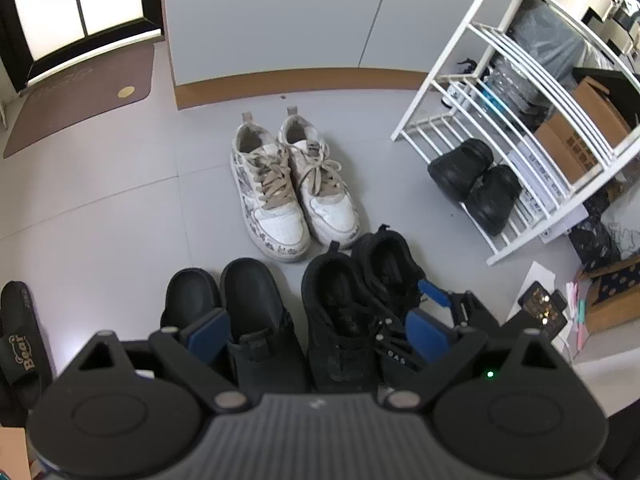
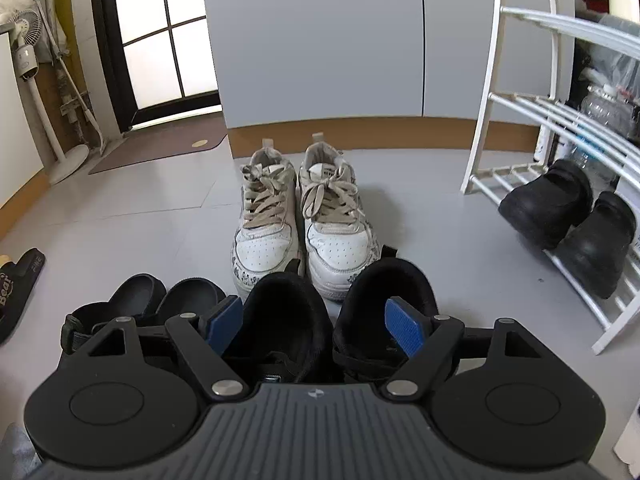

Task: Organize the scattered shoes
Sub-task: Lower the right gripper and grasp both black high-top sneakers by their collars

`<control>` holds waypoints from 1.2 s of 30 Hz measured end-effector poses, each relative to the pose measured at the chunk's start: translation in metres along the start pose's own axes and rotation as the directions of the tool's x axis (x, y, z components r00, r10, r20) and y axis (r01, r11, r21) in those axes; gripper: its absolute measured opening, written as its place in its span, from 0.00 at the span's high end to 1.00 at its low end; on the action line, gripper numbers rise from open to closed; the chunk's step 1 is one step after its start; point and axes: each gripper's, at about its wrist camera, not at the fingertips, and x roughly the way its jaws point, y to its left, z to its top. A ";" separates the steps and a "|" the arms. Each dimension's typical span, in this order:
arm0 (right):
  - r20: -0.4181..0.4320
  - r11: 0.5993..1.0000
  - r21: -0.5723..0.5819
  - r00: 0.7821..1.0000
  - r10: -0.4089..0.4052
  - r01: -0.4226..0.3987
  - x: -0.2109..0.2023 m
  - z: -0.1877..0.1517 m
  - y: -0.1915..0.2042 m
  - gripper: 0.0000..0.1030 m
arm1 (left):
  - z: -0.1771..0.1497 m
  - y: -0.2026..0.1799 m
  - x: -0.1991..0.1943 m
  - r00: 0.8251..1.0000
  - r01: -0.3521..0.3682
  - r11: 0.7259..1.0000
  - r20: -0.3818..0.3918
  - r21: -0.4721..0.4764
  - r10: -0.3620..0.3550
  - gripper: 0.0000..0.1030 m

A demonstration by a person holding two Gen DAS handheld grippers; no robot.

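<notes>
A pair of black sneakers [image 1: 336,304] [image 2: 280,304] stands on the grey floor, heels toward me. My right gripper [image 2: 314,325] is open and straddles their heel ends: one blue pad sits left of the left sneaker, the other over the right sneaker's opening. One of its blue fingers [image 1: 434,290] shows in the left wrist view beside the right sneaker. My left gripper [image 1: 320,334] is open wide, above a black clog and the left sneaker. Beyond stand white laced sneakers [image 1: 288,196] [image 2: 304,220]. A pair of black clogs [image 1: 240,308] [image 2: 160,296] lies left of the black sneakers.
A white wire shoe rack [image 1: 447,52] [image 2: 482,120] stands at the right with a pair of black shoes [image 1: 476,184] [image 2: 568,216] on its lowest shelf. A black "Bear" slipper [image 1: 20,340] [image 2: 16,284] lies far left. A brown doormat [image 1: 80,92], a floor fan [image 2: 28,60] and cardboard boxes [image 1: 576,136] edge the floor.
</notes>
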 end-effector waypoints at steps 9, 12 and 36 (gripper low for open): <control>-0.025 0.998 0.037 0.999 0.045 -0.044 0.030 -0.015 -0.015 0.33 | 0.010 -0.004 0.008 1.000 -0.001 1.000 -0.015 -0.013 0.000 0.06; -0.035 0.996 0.074 0.998 0.056 -0.053 0.038 -0.016 -0.017 0.47 | 0.011 -0.005 0.010 1.000 -0.003 1.000 -0.019 -0.014 0.003 0.06; -0.081 0.980 0.196 0.996 0.042 -0.025 0.040 -0.021 -0.031 0.92 | 0.015 -0.020 0.017 1.000 0.004 1.000 -0.031 0.013 -0.003 0.06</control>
